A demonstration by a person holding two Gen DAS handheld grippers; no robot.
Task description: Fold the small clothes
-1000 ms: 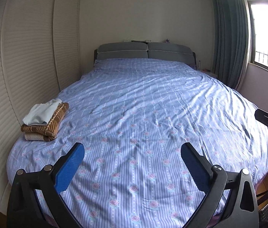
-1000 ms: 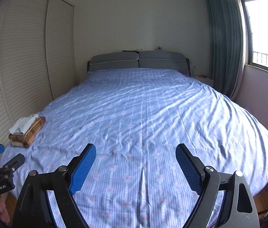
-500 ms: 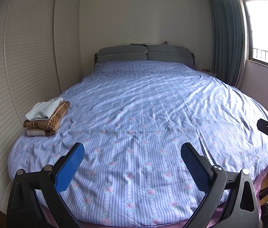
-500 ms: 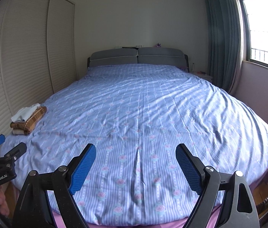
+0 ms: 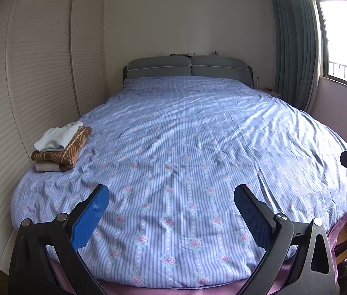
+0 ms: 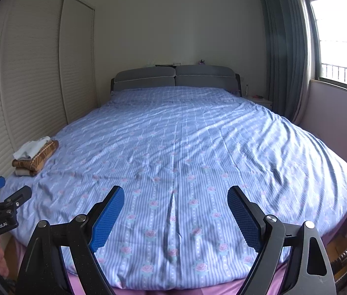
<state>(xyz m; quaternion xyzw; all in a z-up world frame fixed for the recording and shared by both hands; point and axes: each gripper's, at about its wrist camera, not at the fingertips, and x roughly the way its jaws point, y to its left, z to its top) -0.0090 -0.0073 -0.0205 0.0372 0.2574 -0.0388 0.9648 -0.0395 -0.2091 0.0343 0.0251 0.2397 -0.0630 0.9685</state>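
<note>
Here the left claw (image 5: 171, 209) stands wide open over the near edge of the bed (image 5: 198, 147), its blue pads well apart and holding nothing. The right claw (image 6: 175, 209) is likewise spread wide and empty, above the same near edge further to the right; its black tip shows at the right border of the left wrist view.

The stack of folded clothes (image 5: 61, 146) lies on the bed's left side, close to the louvred wardrobe doors (image 5: 25, 86) and well apart from both claws. A pale beige piece is at the bottom, a brown patterned piece in the middle, and a white piece (image 5: 57, 139) on top. The stack's long axis runs from the near left towards the headboard (image 5: 188, 70), roughly along the bed's length. The blue striped cover with pink roses is lightly creased.
</note>
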